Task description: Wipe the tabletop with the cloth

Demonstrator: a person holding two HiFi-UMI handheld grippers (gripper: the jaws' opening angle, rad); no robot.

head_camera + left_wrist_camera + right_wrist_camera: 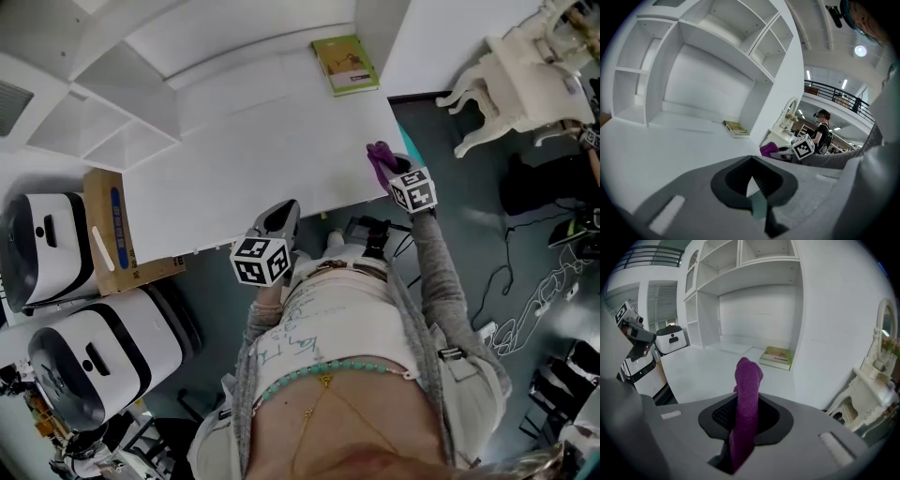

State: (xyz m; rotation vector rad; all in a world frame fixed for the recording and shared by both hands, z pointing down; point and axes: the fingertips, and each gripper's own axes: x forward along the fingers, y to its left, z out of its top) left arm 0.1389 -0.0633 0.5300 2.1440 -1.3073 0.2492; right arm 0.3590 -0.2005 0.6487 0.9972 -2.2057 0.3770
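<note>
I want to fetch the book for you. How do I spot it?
Look at the big white tabletop under the shelves. The book lies flat in its far right corner. It is the only green thing there.

Purple knitted cloth (747, 390) stands bunched upright (pinched in the right gripper (398, 173)) over the white tabletop (253, 159), at its front right corner.

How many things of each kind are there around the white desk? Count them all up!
Grippers: 2 (left gripper, right gripper)
Purple cloth: 1
Green book: 1
Cardboard box: 1
White machines: 2 (near machine, far machine)
Total: 7
</note>
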